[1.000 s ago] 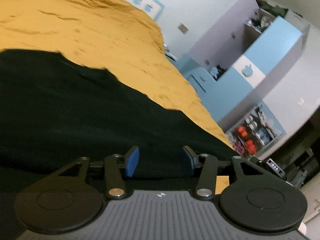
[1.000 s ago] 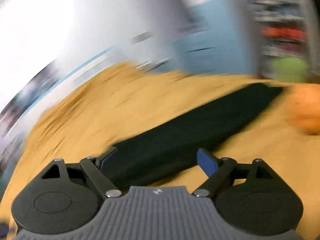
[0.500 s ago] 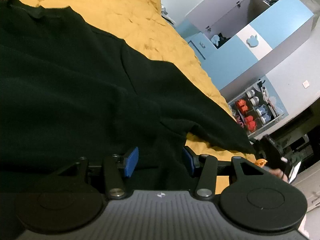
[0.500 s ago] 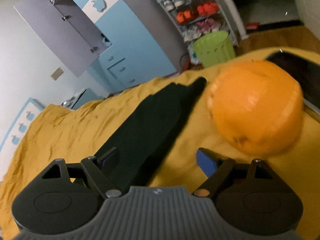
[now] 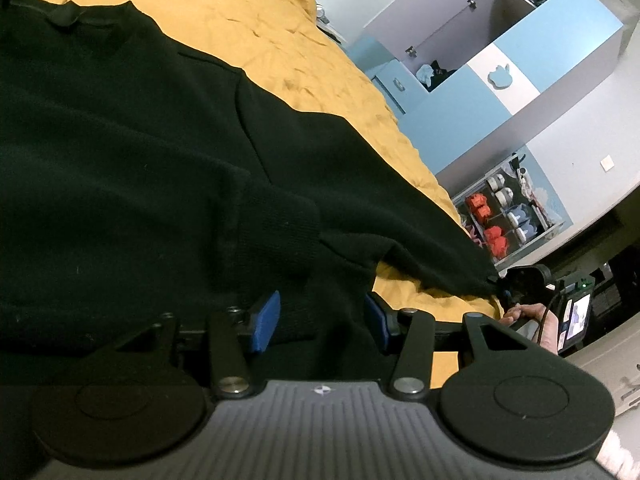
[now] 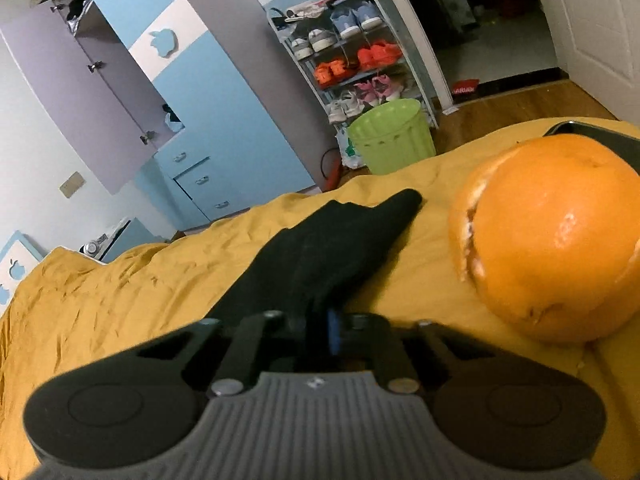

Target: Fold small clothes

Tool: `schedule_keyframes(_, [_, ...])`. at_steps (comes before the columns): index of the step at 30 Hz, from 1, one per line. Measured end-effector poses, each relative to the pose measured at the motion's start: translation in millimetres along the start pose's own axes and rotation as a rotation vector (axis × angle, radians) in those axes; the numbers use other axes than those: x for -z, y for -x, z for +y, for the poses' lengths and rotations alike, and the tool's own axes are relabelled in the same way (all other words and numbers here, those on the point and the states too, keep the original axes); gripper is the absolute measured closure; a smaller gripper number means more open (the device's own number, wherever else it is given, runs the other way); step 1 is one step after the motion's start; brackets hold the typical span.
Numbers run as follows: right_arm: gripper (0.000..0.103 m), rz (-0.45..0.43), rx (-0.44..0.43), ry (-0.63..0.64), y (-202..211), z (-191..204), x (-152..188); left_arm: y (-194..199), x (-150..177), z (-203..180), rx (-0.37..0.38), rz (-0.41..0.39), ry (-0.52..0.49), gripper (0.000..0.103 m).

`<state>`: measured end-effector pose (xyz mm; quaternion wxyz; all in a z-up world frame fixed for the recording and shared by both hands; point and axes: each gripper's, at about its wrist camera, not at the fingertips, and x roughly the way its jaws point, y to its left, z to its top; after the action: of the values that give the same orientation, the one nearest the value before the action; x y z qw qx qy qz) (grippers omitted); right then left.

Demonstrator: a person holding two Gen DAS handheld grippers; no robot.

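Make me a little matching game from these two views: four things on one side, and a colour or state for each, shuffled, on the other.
Things:
1. black sweater
2. right gripper
3. left gripper
4. waste bin

Descriptions:
A. light green, on the floor
B. open, cloth between its fingers
C. spread on the yellow bedsheet
D. shut on a sleeve

Pairs: 1-C, 2-D, 3-B, 4-A

My left hand-held gripper (image 5: pixel 320 316) sits low with its blue-padded fingers (image 5: pixel 265 318) spread apart, black cloth lying between them. My right hand-held gripper (image 6: pixel 325 330) has its fingers drawn together, pinching black cloth; my right hand (image 5: pixel 532 320) grips its handle.
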<state>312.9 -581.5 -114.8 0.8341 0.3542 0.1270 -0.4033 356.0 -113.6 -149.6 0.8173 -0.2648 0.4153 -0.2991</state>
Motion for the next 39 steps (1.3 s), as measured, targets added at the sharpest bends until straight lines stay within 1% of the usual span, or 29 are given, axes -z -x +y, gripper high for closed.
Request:
schedule_keyframes(2, [0.102,-0.009,-0.009,0.002,4.2,-0.4,-2.1,-0.1,0.4,-0.6,0.001,0.000,0.000,0.046])
schedule_keyframes(6, [0.103,-0.054,-0.064,0.064,19.4,15.1,-6.7,3.3,-1.0,-4.0,0.010,-0.005,-0.001,0.046])
schedule_keyframes(8, [0.103,-0.062,-0.099,0.079,30.6,25.1,-11.6,15.0,-3.5,-6.0,0.022,-0.029,-0.009,0.047])
schedule_keyframes(10, [0.103,-0.070,-0.152,0.096,46.8,39.7,-17.1,34.7,-7.3,-8.8,0.021,-0.066,-0.031,0.046])
schedule_keyframes(14, [0.103,-0.097,-0.310,0.176,95.7,83.0,-17.7,86.7,-15.7,-1.0,-0.006,-0.140,-0.044,0.046])
schedule_keyframes(16, [0.103,-0.093,-0.415,0.209,128.4,110.0,-9.8,112.6,-16.4,8.4,-0.031,-0.177,-0.033,0.046])
schedule_keyframes(18, [0.103,-0.075,-0.526,0.241,162.6,139.1,5.2,140.6,-13.0,21.8,-0.053,-0.213,-0.015,0.046])
schedule_keyframes(21, [0.103,-0.019,-0.700,0.292,215.7,185.3,42.0,181.3,-1.3,42.8,-0.105,-0.269,0.011,0.046])
schedule_keyframes(24, [0.103,0.081,-0.857,0.326,263.4,224.3,95.8,215.7,16.0,67.0,-0.141,-0.311,0.062,0.046])
schedule_keyframes(27, [0.103,0.201,-0.978,0.389,300.6,254.0,166.7,242.2,32.2,91.5,-0.165,-0.342,0.126,0.046])
schedule_keyframes(29, [0.103,0.293,-1.025,0.448,317.1,265.7,220.4,256.1,42.2,107.2,-0.199,-0.365,0.160,0.046])
schedule_keyframes(31, [0.103,0.389,-1.061,0.532,328.6,270.8,281.7,268.0,48.3,124.0,-0.219,-0.380,0.205,0.046])
schedule_keyframes(33, [0.096,0.483,-1.086,0.663,335.1,270.9,344.1,277.8,53.9,141.6,-0.241,-0.395,0.256,0.046])
schedule_keyframes(34, [0.076,0.550,-1.088,0.737,335.3,269.7,370.9,281.6,55.7,148.0,-0.251,-0.402,0.276,0.047])
schedule_keyframes(35, [0.065,0.607,-1.066,0.805,333.9,268.2,390.8,284.6,57.7,153.7,-0.260,-0.409,0.295,0.047])
schedule_keyframes(36, [0.058,0.637,-1.034,0.845,333.5,262.4,404.0,288.0,58.0,159.9,-0.264,-0.419,0.313,0.047])
schedule_keyframes(37, [0.057,0.661,-1.023,0.854,331.4,256.5,408.7,289.9,59.1,164.2,-0.268,-0.426,0.326,0.047])
schedule_keyframes(39, [0.054,0.713,-1.041,0.863,326.3,245.0,400.9,290.0,56.7,170.0,-0.274,-0.433,0.343,0.047])
